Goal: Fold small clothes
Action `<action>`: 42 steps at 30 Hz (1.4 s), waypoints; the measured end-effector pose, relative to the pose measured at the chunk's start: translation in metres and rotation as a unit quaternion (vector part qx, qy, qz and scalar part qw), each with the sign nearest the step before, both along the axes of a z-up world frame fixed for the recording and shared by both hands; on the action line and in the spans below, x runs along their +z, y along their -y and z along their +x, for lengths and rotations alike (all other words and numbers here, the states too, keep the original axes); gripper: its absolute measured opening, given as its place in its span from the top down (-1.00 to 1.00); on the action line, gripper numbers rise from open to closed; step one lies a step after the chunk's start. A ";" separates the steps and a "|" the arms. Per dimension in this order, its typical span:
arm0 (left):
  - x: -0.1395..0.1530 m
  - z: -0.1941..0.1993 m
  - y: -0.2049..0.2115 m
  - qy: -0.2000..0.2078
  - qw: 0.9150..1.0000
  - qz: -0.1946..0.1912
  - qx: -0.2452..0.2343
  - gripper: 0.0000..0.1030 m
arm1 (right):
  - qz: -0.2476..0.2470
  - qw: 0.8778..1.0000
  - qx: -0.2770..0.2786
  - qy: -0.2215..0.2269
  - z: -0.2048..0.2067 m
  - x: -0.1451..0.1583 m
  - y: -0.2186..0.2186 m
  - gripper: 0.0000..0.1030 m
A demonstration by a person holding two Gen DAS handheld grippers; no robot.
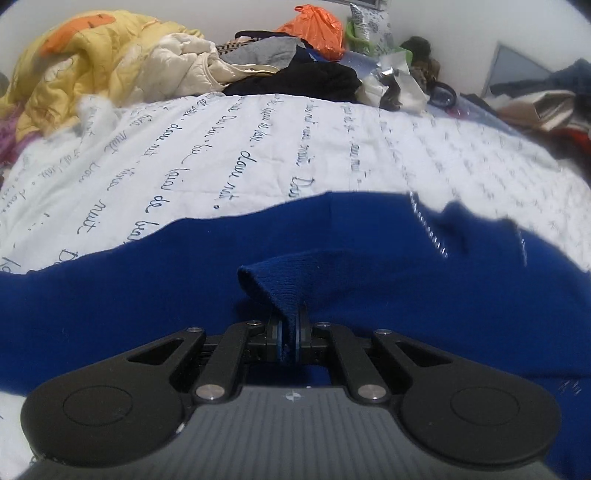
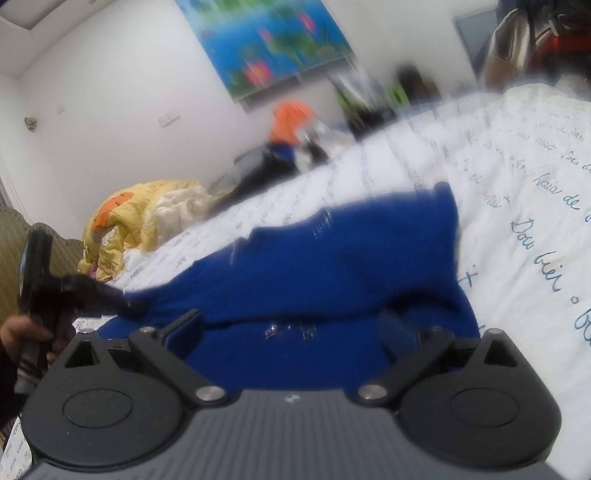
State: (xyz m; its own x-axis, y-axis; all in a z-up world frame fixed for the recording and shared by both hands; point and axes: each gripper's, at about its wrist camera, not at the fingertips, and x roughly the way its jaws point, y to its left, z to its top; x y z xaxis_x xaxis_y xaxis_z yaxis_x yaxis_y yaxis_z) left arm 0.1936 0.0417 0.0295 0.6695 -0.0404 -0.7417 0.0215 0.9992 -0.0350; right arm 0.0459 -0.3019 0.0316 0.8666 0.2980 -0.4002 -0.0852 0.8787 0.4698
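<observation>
The bed [image 1: 258, 147], under a white cover printed with blue handwriting, fills most of both views. At the far end, toward twelve o'clock in the left wrist view, lies a pile of loose things: a yellow quilt [image 1: 92, 55] at about ten o'clock, a black garment [image 1: 306, 79] at twelve, an orange bag [image 1: 314, 27] just past it.

The blue sweater [image 1: 147, 314] lies spread on the near part of the bed. In the left wrist view it runs as a wide band from nine o'clock to three o'clock, so its long axis lies across the fingers, not along them. In the right wrist view it stretches from the lower left up to about one o'clock, where it ends in a rounded edge; which end that is I cannot tell through the blur.

The left gripper [image 1: 290, 334] has its fingers together, clamped on a ribbed cuff or hem [image 1: 280, 284] that stands up from the cloth at twelve o'clock, directly ahead of them. The left hand therefore has the only hold.

The right gripper [image 2: 291, 332] has its fingers wide apart above the sweater, nothing between them. The cloth lies straight ahead and below, toward twelve o'clock.

In my judgement the coming fold turns on carrying that pinched edge across the sweater's long axis.
</observation>
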 end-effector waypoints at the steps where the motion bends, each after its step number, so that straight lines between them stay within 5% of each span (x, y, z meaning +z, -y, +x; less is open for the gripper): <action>1: 0.000 -0.002 0.003 0.006 1.000 0.009 0.000 0.87 | -0.001 1.000 0.000 -0.003 0.000 0.000 0.000 -0.96; 4: 0.016 -0.013 0.004 0.016 0.999 0.026 0.026 0.49 | -0.002 1.000 0.002 -0.011 0.002 0.001 0.000 -0.96; 6: 0.038 -0.032 -0.002 0.062 0.997 0.015 0.045 -0.08 | -0.004 1.000 0.006 -0.016 0.002 0.008 0.003 -0.96; 8: 0.053 -0.046 -0.001 0.123 0.991 -0.027 0.041 -0.94 | 0.000 1.000 0.013 0.001 0.007 0.027 0.007 -0.96; 12: 0.040 -0.023 0.033 0.091 0.994 -0.056 -0.037 -0.75 | -0.067 0.997 0.024 0.008 0.067 0.055 -0.001 -1.00; 15: 0.007 0.011 0.041 0.008 0.998 -0.061 -0.028 -0.54 | -0.149 0.986 0.013 -0.080 0.135 0.036 -0.011 -1.00; 17: -0.002 0.011 0.040 0.028 0.998 -0.044 -0.035 -0.68 | -0.195 0.971 0.012 -0.138 0.159 0.014 -0.012 -1.00; 18: -0.004 0.009 0.039 0.041 0.997 -0.031 -0.050 -0.73 | -0.245 0.963 0.014 -0.110 0.153 0.007 -0.017 -1.00; 20: -0.013 -0.004 0.049 0.072 0.994 0.013 -0.079 -0.80 | -0.221 0.971 0.019 -0.083 0.141 0.001 -0.007 -1.00; 24: -0.007 -0.017 0.047 0.075 0.995 0.008 -0.061 -0.68 | -0.233 0.969 0.012 -0.085 0.142 0.000 -0.013 -1.00; 26: 0.004 -0.045 0.033 0.091 0.995 0.000 -0.040 -0.81 | -0.230 0.969 0.011 -0.085 0.140 -0.001 -0.012 -1.00; 28: 0.011 -0.076 0.000 0.124 0.992 -0.033 -0.015 -1.00 | -0.230 0.970 0.008 -0.083 0.138 -0.001 -0.011 -1.00; 32: 0.020 -0.127 -0.094 0.141 0.983 -0.072 0.098 -1.00 | -0.230 0.970 0.005 -0.084 0.141 0.002 -0.010 -1.00; 35: 0.020 -0.145 -0.189 0.137 0.952 -0.135 0.239 -1.00 | -0.230 0.970 0.005 -0.084 0.141 0.002 -0.010 -1.00; 40: 0.009 -0.158 -0.329 0.144 0.844 -0.291 0.427 -0.96 | -0.230 0.969 0.004 -0.084 0.141 0.002 -0.010 -1.00; 42: 0.004 -0.153 -0.363 0.141 0.816 -0.337 0.449 -0.84 | -0.230 0.970 0.004 -0.084 0.141 0.002 -0.010 -1.00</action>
